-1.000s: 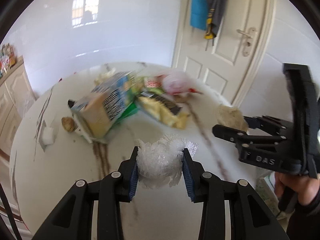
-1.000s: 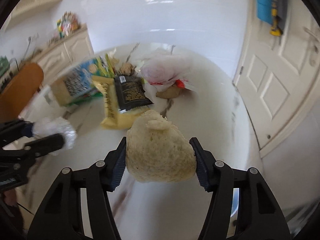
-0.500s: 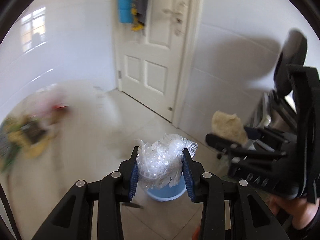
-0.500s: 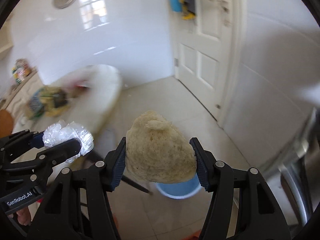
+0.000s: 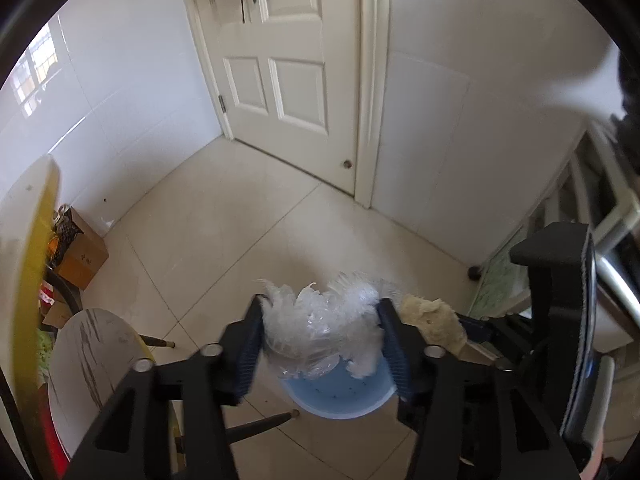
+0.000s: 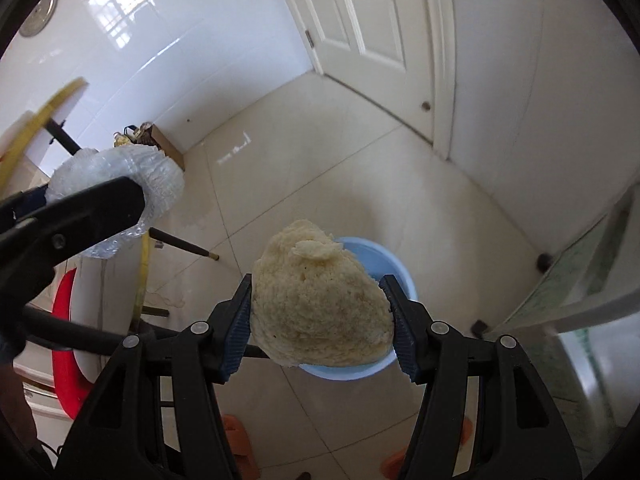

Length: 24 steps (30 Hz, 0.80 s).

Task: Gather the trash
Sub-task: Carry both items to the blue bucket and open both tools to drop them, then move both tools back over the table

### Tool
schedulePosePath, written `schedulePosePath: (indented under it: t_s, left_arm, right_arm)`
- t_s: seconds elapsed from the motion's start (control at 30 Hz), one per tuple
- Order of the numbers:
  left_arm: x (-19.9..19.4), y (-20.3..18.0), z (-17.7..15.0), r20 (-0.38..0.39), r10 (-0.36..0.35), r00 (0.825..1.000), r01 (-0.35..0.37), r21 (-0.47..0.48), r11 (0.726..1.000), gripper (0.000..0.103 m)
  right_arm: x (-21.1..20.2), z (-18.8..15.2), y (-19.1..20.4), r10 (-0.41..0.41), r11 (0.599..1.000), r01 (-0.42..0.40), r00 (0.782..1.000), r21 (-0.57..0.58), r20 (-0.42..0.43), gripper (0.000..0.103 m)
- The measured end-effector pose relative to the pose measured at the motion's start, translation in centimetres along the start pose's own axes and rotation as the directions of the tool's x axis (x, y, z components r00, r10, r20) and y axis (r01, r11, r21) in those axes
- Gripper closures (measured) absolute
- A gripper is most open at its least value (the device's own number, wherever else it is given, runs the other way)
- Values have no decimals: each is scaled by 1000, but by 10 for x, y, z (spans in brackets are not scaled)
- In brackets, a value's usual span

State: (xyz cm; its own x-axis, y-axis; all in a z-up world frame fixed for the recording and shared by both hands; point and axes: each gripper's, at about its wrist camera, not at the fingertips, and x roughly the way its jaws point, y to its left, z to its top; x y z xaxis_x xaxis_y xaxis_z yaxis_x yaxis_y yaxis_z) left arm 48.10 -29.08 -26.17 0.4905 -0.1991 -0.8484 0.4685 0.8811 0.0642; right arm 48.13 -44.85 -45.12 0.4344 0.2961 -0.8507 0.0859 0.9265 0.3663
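A crumpled clear plastic wad (image 5: pixel 320 328) is seen between the fingers of the left gripper (image 5: pixel 322 344), whose jaws have just been opening around it. A yellowish bun-like lump (image 6: pixel 320 304) is clamped in the right gripper (image 6: pixel 322 320). Both are held over a blue bin (image 6: pixel 384 264) on the tiled floor (image 6: pixel 360 168), with a white door (image 5: pixel 292 80) beyond.

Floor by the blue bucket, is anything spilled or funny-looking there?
Nothing spilled. The floor around the blue bucket looks clean. An orange thing lies beside it, maybe a slipper, too cut off to tell.
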Motion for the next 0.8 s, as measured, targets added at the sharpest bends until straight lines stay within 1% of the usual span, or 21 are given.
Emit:
schedulePosePath:
  t_s: [0.03, 0.1, 0.2, 0.27, 0.3, 0.33, 0.4, 0.5, 0.53, 0.57, 0.63, 0.7, 0.8]
  left_arm:
    - [8, -1, 3, -12, 25, 1000, -25, -6, 1000, 46]
    - [16, -3, 11, -26, 33, 999, -34, -16, 999, 45]
    - [18, -8, 17, -25, 47, 999, -48, -20, 999, 38]
    - [15, -10, 19, -13, 50, 999, -51, -25, 998, 34]
    - [16, -9, 22, -4, 48, 999, -48, -28, 998, 29]
    - [15, -10, 23, 5, 50, 999, -50, -31, 998, 21]
    - [11, -7, 21, 23, 50, 998, -49, -40, 998, 14]
    - [1, -3, 13, 31, 43, 999, -42, -38, 998, 13]
    - [-3, -7, 13, 37, 38, 999, -37, -31, 999, 11]
    - [-8, -3, 10, 39, 38, 999, -37, -29, 999, 9]
    - [-23, -5, 4, 49, 30, 998, -29, -28, 999, 9]
    - [-40, -4, -1, 60, 20, 998, -18, -36, 999, 9]
    - [-73, -3, -12, 82, 4, 997, -1, -38, 999, 9]
  right_arm:
    - [7, 0, -3, 16, 1000, -16, 1000, 9, -4, 44]
    - [17, 0, -10, 31, 999, -31, 999, 21, -12, 42]
    - [25, 0, -13, 34, 999, -34, 999, 41, -6, 40]
    - [22, -1, -17, 60, 996, -60, 998, 58, 3, 29]
    - [19, -1, -17, 53, 996, -53, 999, 64, 11, 21]
    - [15, -1, -16, 53, 997, -54, 998, 63, 21, 21]
    - [7, -2, -16, 48, 997, -51, 998, 66, 46, 21]
    - [-7, -2, -15, 31, 997, -36, 997, 73, 66, 21]
    - [-18, -4, -14, 24, 997, -30, 997, 76, 76, 20]
    - [-26, -5, -13, 12, 997, -18, 997, 76, 82, 20]
    - [-40, -5, -10, -14, 998, 7, 995, 70, 99, 20]
    - [-63, -8, -8, -42, 998, 35, 992, 61, 122, 20]
    - [-91, -12, -2, -55, 997, 46, 987, 62, 153, 20]
